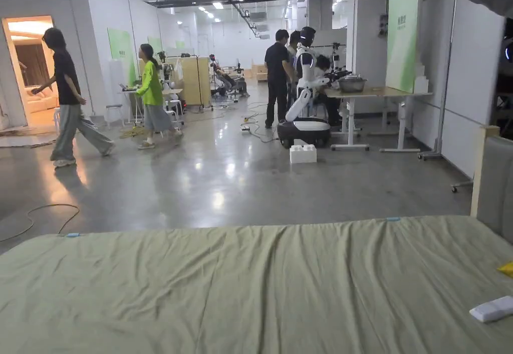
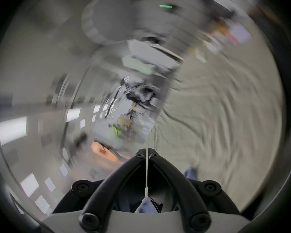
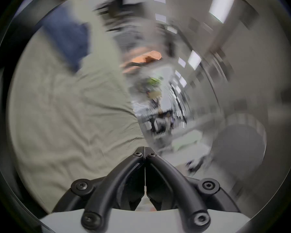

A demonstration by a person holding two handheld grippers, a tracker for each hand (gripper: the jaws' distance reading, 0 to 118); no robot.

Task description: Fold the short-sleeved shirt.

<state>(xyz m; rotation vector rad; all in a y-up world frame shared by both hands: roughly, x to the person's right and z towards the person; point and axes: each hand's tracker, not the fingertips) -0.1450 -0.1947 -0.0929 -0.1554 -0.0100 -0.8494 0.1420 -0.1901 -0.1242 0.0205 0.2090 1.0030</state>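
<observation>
A pale green sheet [image 1: 250,290] covers the bed in front of me, wrinkled and bare across its middle. In the blurred right gripper view, a dark blue cloth [image 3: 65,38] lies on the green sheet [image 3: 65,110] at the upper left, away from my right gripper [image 3: 144,148], whose black jaws are shut together with nothing seen between them. In the left gripper view, also blurred, my left gripper [image 2: 146,150] has its jaws shut over the edge of the green sheet [image 2: 217,110]. A small blue patch [image 2: 191,172] shows beside it; I cannot tell what it is.
A white flat object [image 1: 493,309] and a yellow corner [image 1: 507,269] lie at the bed's right edge, by a grey padded headboard [image 1: 496,184]. Beyond the bed are a shiny floor with a cable [image 1: 45,217], two walking people, a white robot [image 1: 305,119] and a table [image 1: 380,93].
</observation>
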